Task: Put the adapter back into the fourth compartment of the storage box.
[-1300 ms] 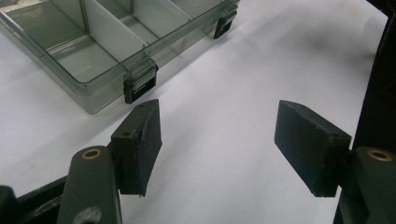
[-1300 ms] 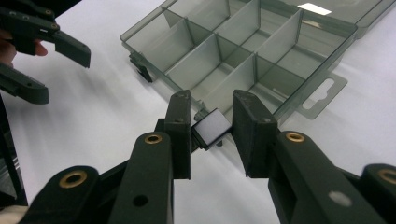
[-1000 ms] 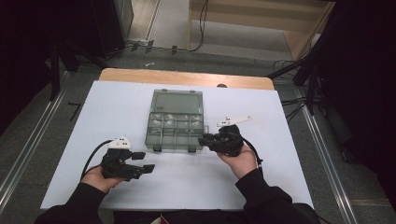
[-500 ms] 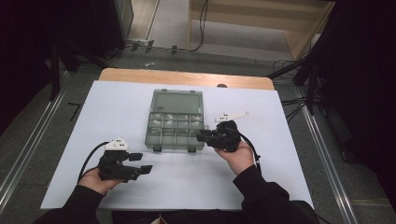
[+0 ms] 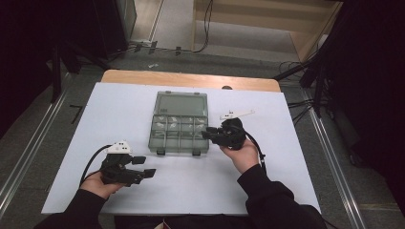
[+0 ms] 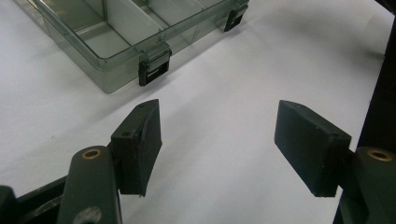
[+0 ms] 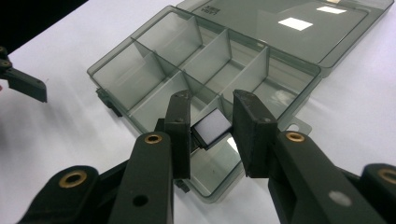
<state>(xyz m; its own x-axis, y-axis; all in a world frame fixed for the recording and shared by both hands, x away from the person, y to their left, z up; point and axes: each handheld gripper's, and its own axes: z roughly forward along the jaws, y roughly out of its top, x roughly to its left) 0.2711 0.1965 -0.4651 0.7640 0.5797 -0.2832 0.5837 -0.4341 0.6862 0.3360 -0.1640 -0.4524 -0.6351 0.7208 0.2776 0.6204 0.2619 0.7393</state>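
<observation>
A clear grey compartment box [image 5: 179, 143] lies open in the middle of the white table, its lid [image 5: 184, 104] flat behind it. My right gripper [image 5: 206, 135] hovers at the box's right side. Its jaws are shut on a small square piece with a white face and black edge [image 7: 212, 128], held over a near compartment [image 7: 205, 163]. My left gripper [image 5: 143, 167] rests low at the front left, short of the box. In the left gripper view my left gripper [image 6: 217, 140] is open over bare table, near the box's front latch [image 6: 154, 70].
The white table sheet [image 5: 286, 157] has free room on both sides of the box and in front of it. A wooden edge [image 5: 191, 78] runs along the far side. Cables trail from both grippers, and the floor beyond is dark.
My right gripper has edged slightly up and toward the box with the square piece still in it. The left gripper has stayed put.
</observation>
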